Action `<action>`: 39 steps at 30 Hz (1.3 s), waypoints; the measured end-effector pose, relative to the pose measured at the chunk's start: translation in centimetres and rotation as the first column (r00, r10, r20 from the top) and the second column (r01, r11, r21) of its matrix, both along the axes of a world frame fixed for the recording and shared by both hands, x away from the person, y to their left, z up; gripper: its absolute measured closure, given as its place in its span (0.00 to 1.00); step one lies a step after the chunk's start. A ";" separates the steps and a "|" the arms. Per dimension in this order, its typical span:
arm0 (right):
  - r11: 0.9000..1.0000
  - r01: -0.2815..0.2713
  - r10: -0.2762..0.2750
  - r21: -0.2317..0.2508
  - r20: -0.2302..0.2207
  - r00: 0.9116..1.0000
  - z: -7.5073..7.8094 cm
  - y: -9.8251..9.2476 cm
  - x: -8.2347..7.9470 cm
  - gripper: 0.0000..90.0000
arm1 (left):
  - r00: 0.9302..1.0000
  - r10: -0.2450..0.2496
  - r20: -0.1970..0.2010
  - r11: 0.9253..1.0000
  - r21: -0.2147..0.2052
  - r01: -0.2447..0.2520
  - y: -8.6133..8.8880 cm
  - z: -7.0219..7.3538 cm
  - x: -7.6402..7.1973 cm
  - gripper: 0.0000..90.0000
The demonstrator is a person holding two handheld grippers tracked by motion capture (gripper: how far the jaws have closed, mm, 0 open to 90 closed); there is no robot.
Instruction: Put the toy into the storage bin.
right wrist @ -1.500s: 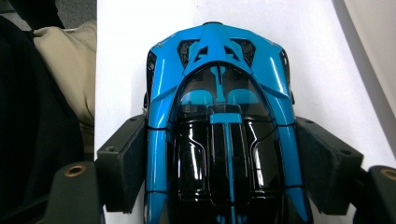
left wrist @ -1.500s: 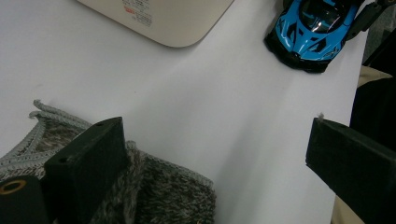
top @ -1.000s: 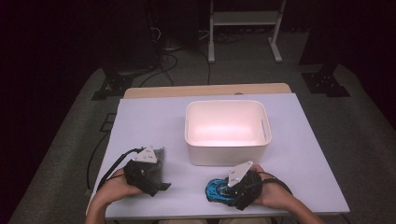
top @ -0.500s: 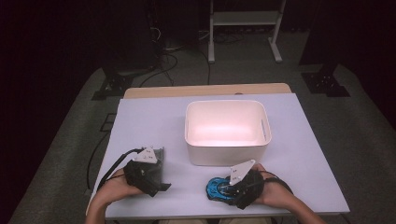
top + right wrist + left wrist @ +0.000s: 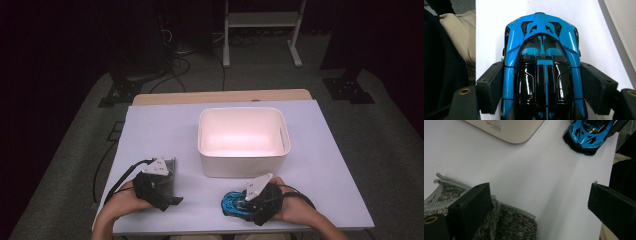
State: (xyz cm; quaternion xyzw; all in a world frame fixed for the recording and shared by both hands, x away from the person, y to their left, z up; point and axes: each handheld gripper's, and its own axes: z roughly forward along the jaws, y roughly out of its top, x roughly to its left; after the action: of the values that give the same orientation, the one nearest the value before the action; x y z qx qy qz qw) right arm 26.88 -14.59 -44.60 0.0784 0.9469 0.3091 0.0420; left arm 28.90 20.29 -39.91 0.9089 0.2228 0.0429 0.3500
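Between right gripper point(image 5: 541, 92) jaws: blue toy car point(image 5: 541, 62) pinched, tail cut off | left gripper point(image 5: 541, 207) jaws spread

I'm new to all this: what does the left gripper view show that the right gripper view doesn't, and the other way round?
Left gripper view: a grey knitted cloth under one of the left gripper's wide-open fingers, with the blue toy car farther off. Right gripper view: the right gripper pressing its fingers against the car's two sides, its black roof close up. Both: the car, the white table and a corner of the white bin.
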 end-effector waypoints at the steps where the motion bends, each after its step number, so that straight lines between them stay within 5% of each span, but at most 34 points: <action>1: 1.000 0.006 -0.006 0.001 -0.002 1.000 0.0 -0.1 -0.1 0.26 | 1.000 -0.001 0.000 1.000 0.000 0.001 0.0 0.0 0.0 0.05; 9: 0.999 0.010 -0.010 -0.034 -0.014 1.000 0.0 -0.2 -0.2 0.24 | 1.000 -0.005 -0.003 1.000 0.004 0.005 -0.1 -0.1 0.0 0.05; 17: 0.992 -0.011 0.005 -0.129 -0.046 0.999 0.6 1.0 0.5 0.28 | 1.000 -0.005 -0.003 1.000 0.000 0.005 -0.1 -0.1 0.0 0.05; 39: 0.983 -0.063 0.056 -0.172 -0.046 0.997 1.3 1.5 0.8 0.28 | 1.000 -0.002 -0.001 1.000 -0.003 0.002 0.2 0.0 -0.1 0.05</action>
State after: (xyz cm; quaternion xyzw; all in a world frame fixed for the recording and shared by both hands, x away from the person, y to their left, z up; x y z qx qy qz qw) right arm 27.67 -13.05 -43.34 0.0522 0.9728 0.2249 0.0201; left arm 28.83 20.45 -39.87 0.9086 0.2219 0.0419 0.3513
